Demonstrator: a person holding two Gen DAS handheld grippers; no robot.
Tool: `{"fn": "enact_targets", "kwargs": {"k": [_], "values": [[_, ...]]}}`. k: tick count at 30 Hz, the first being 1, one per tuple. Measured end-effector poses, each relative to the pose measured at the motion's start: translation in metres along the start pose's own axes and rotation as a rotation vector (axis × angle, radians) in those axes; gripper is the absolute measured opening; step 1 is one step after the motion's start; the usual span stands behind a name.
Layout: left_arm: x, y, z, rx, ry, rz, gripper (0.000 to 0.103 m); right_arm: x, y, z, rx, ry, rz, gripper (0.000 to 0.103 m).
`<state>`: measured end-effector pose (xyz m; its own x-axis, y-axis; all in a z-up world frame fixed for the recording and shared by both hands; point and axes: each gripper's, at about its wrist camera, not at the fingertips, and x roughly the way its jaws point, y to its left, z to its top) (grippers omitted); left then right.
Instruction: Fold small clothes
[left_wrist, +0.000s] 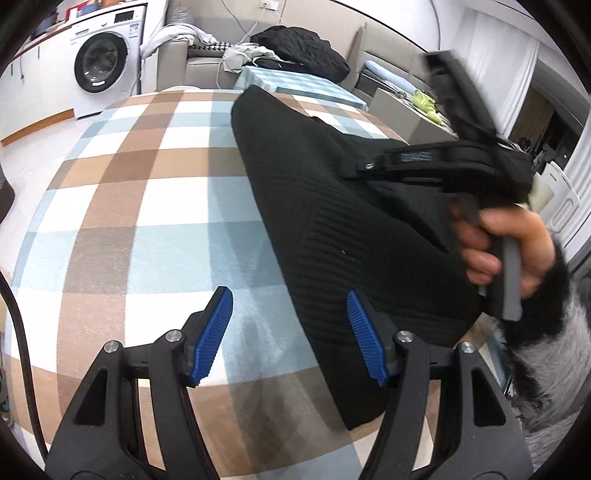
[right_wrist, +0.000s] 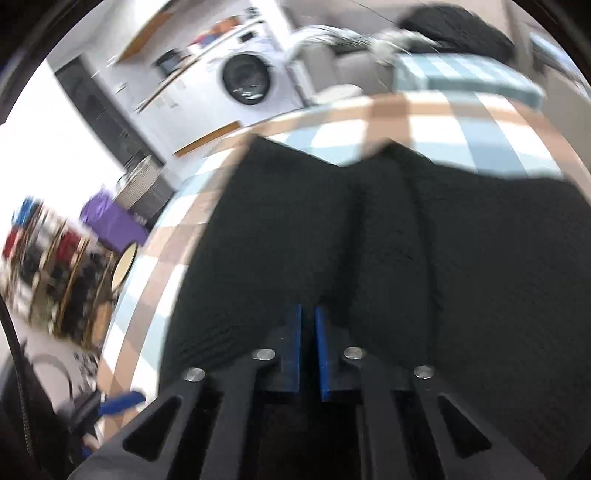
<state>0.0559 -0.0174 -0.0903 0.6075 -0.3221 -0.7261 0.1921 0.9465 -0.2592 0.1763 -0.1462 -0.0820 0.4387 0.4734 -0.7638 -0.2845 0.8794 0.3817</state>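
The black ribbed garment (left_wrist: 332, 206) lies spread along the right half of the checked counter (left_wrist: 140, 192), and the right tool (right_wrist: 308, 325) has its blue pads pinched nearly together over a bunched ridge of the knit, so it looks to be gripping that edge, though blur hides the exact bite. The left tool (left_wrist: 290, 325) hovers with its jaws wide apart and nothing between them, just off the cloth's near left edge. To my eye a fold is in hand: the right should carry its edge low and level so the knit lays over without dragging, while the left could press or pin the near hem to stop the whole piece sliding.
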Motion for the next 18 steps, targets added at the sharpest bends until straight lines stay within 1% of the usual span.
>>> {"fn": "enact_targets", "kwargs": {"k": [1, 4, 5, 7, 8, 11, 12, 13, 14, 15, 16, 17, 18], "values": [[-0.001, 0.002, 0.002, -0.006, -0.006, -0.001, 0.062, -0.019, 0.012, 0.0, -0.046, -0.061, -0.016, 0.006], [-0.005, 0.004, 0.008, -0.016, -0.022, -0.019, 0.062, -0.055, 0.023, 0.006, -0.097, -0.151, -0.126, 0.006], [-0.005, 0.003, 0.01, -0.012, -0.025, -0.019, 0.062, -0.056, 0.021, 0.008, -0.104, -0.149, -0.142, 0.006], [-0.001, 0.001, 0.013, -0.002, -0.023, -0.02, 0.062, -0.046, 0.015, 0.01, -0.119, -0.116, -0.223, 0.006], [0.0, -0.001, 0.013, 0.001, -0.021, -0.02, 0.062, -0.032, 0.006, 0.012, -0.102, -0.065, -0.24, 0.007], [0.007, -0.008, 0.012, 0.015, -0.002, -0.015, 0.062, -0.006, -0.017, 0.01, -0.044, 0.005, -0.282, 0.007], [0.008, -0.009, 0.011, 0.017, 0.003, -0.015, 0.062, -0.002, -0.022, 0.007, -0.016, 0.02, -0.261, 0.009], [0.01, -0.011, 0.01, 0.02, 0.01, -0.017, 0.062, -0.003, -0.029, 0.004, 0.015, 0.035, -0.221, 0.012], [0.012, -0.012, 0.008, 0.019, 0.016, -0.021, 0.062, -0.006, -0.033, 0.0, 0.029, 0.033, -0.194, 0.014], [0.014, -0.012, 0.007, 0.017, 0.022, -0.026, 0.062, -0.012, -0.037, -0.004, 0.038, 0.02, -0.158, 0.025], [0.015, -0.013, 0.006, 0.016, 0.025, -0.03, 0.062, -0.015, -0.039, -0.008, 0.047, 0.017, -0.134, 0.038], [0.016, -0.014, 0.005, 0.018, 0.028, -0.03, 0.062, -0.015, -0.04, -0.011, 0.056, 0.011, -0.12, 0.041], [0.017, -0.014, 0.005, 0.022, 0.031, -0.029, 0.062, -0.018, -0.042, -0.013, 0.063, 0.004, -0.099, 0.042]]}}
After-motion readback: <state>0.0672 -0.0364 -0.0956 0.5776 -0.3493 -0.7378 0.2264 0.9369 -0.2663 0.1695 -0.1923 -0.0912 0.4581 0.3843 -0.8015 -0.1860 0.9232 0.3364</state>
